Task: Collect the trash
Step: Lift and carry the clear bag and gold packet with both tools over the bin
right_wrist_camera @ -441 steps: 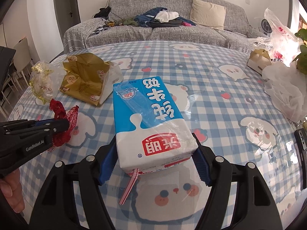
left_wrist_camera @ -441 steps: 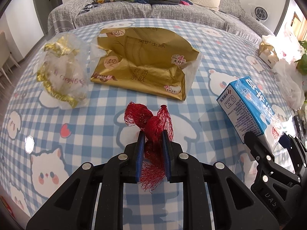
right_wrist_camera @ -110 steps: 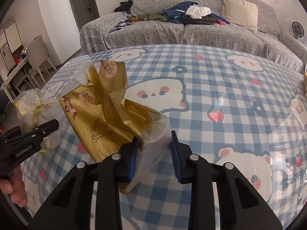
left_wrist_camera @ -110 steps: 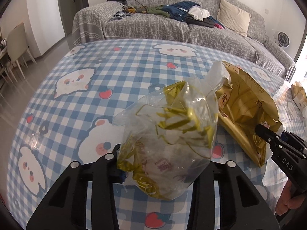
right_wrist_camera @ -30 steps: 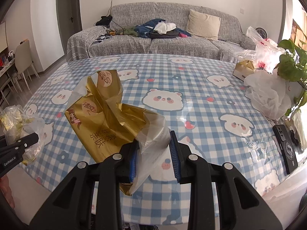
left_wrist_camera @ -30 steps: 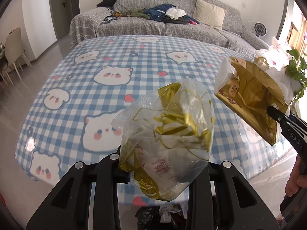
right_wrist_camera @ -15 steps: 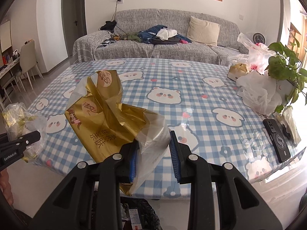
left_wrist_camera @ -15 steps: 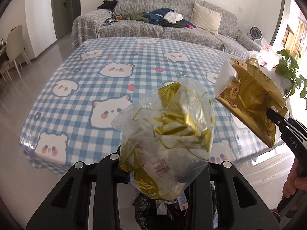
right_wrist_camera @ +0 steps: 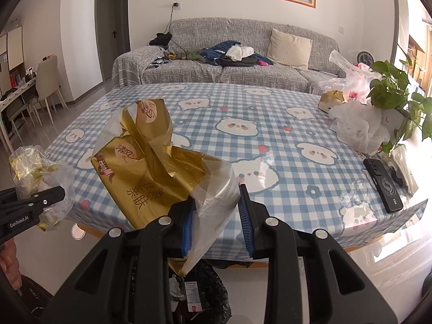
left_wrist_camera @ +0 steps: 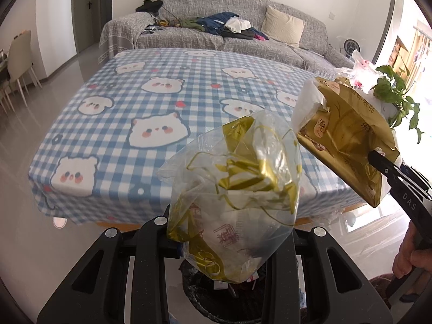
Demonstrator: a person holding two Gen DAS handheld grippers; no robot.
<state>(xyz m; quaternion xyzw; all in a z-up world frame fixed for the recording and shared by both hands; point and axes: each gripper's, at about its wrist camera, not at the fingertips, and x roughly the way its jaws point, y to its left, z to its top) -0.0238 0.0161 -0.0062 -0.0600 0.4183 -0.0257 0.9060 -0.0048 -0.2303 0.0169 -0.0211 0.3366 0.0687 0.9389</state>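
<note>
My left gripper (left_wrist_camera: pixel 224 243) is shut on a clear plastic bag with gold wrappers (left_wrist_camera: pixel 235 189) and holds it in the air above a black-lined trash bin (left_wrist_camera: pixel 224 294) on the floor. The bag also shows at the left of the right wrist view (right_wrist_camera: pixel 37 172). My right gripper (right_wrist_camera: pixel 216 216) is shut on a gold tissue wrapper (right_wrist_camera: pixel 145 167) by its clear plastic end, in the air over the same bin (right_wrist_camera: pixel 199 294). That wrapper shows at the right of the left wrist view (left_wrist_camera: pixel 348 140).
The table with the blue checked bear cloth (right_wrist_camera: pixel 243 124) stands just beyond the bin. White plastic bags (right_wrist_camera: pixel 356 124), a potted plant (right_wrist_camera: pixel 394 94) and a black phone (right_wrist_camera: pixel 383 183) are at its right side. A grey sofa (right_wrist_camera: pixel 243 64) stands behind, chairs (right_wrist_camera: pixel 46 86) at the left.
Both grippers have drawn back from the table and risen with their trash. The table now lies farther off and the trash bin shows below both grippers.
</note>
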